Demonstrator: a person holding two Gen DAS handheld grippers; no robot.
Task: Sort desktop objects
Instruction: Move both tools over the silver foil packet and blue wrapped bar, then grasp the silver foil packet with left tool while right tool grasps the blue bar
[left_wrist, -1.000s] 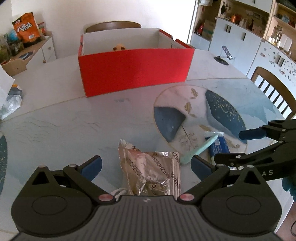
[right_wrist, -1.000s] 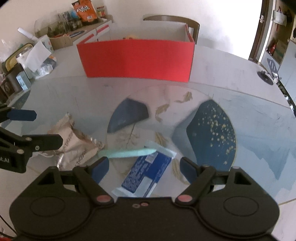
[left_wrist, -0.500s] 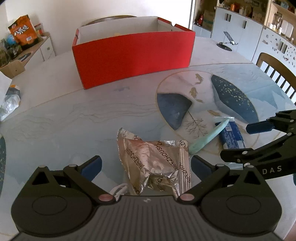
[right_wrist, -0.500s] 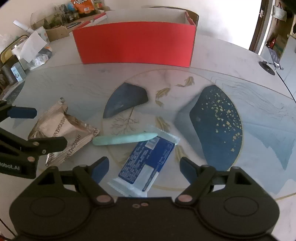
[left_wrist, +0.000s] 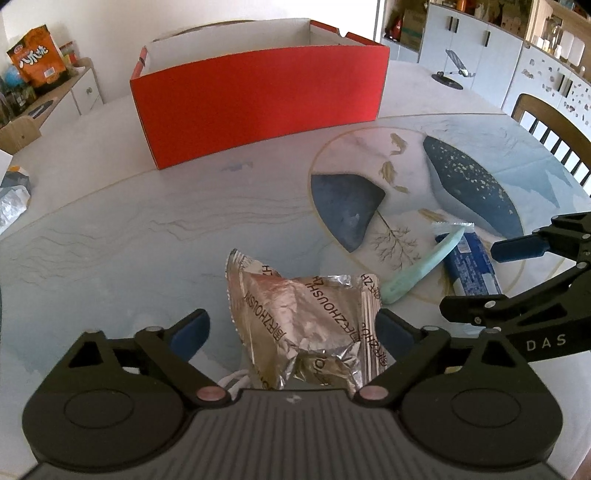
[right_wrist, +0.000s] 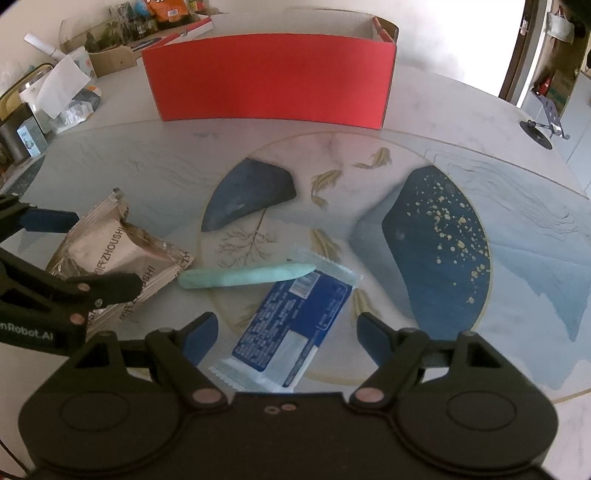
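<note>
Blue-padded left gripper (left_wrist: 293, 326) jaws are closing around the silver foil packet (left_wrist: 303, 325) between them – right pad near its edge, left pad apart; right gripper (right_wrist: 286, 332) spread wide astride the blue wrapper (right_wrist: 295, 321), not touching; mint-green stick (right_wrist: 247, 277) at 12 o'clock of that wrapper; red box (right_wrist: 269, 77) beyond on the table (right_wrist: 517, 258).

Both fisheye views were lit by soft daylight, brightest at the upper right, where a doorway (right_wrist: 517, 44) was washed out white. Straight lines bowed strongly toward the frame edges, and the corners fell dark. The glossy table (left_wrist: 147, 229) carried a pale sheen. The centre was sharp; the dark gripper bodies at the bottom showed little detail.
</note>
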